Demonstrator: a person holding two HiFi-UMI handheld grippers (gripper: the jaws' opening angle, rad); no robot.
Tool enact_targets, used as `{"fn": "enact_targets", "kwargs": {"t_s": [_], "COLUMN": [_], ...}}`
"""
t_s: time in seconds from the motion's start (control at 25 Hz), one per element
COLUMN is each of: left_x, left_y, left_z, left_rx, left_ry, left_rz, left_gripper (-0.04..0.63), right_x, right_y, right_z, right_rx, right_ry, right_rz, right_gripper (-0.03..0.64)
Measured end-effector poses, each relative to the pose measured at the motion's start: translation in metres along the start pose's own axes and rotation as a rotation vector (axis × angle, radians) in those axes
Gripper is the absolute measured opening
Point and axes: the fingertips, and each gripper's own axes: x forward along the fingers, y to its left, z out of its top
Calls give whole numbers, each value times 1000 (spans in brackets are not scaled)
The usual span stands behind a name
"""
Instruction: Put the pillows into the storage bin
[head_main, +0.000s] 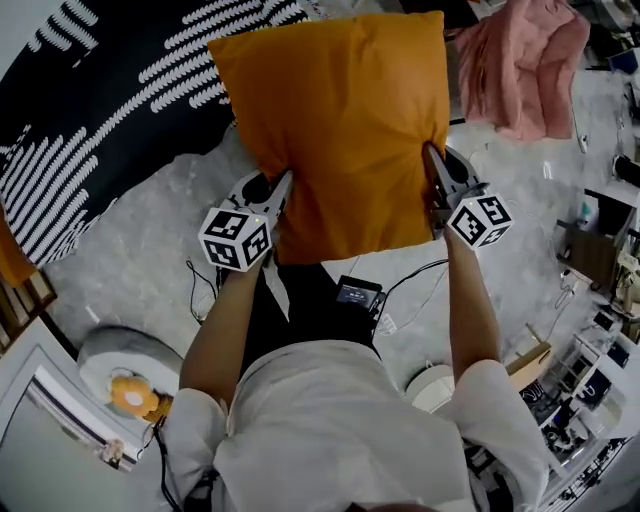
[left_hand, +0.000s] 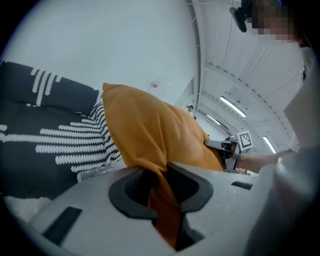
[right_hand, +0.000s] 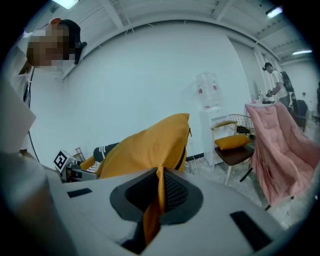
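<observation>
A big orange pillow (head_main: 335, 120) hangs in front of me, held up by both grippers at its lower side edges. My left gripper (head_main: 276, 192) is shut on a fold of the pillow's left edge; in the left gripper view the orange fabric (left_hand: 150, 135) is pinched between the jaws of the left gripper (left_hand: 161, 174). My right gripper (head_main: 434, 162) is shut on the right edge; in the right gripper view a thin fold of the pillow (right_hand: 145, 145) runs down between the jaws of the right gripper (right_hand: 159, 176). No storage bin can be told in these views.
A black fabric with white stripes (head_main: 110, 90) lies at the upper left on the grey floor (head_main: 140, 260). Pink cloth (head_main: 530, 65) drapes over a chair at the upper right. A chair with an orange cushion (right_hand: 232, 142) stands by the wall. Cables and a small black device (head_main: 358, 292) lie near my feet.
</observation>
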Motion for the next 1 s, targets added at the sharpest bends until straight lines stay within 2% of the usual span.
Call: {"fn": "enact_targets", "kwargs": {"t_s": [0.32, 0.6, 0.76, 1.0], "left_x": [50, 73, 89, 110], "left_y": [53, 95, 109, 123], "left_z": [-117, -192, -223, -239], "left_rx": [-177, -250, -285, -305], "left_ry": [68, 126, 155, 151], "left_rz": [93, 143, 163, 172], "left_gripper": [87, 87, 86, 87], "right_x": [44, 82, 99, 117], "right_y": [-34, -47, -60, -84], "right_z": [-110, -183, -214, -242], "right_rx": [26, 31, 37, 46], "right_ry": [118, 199, 234, 240], "right_rz": [15, 49, 56, 46], "right_gripper": [34, 34, 34, 34]}}
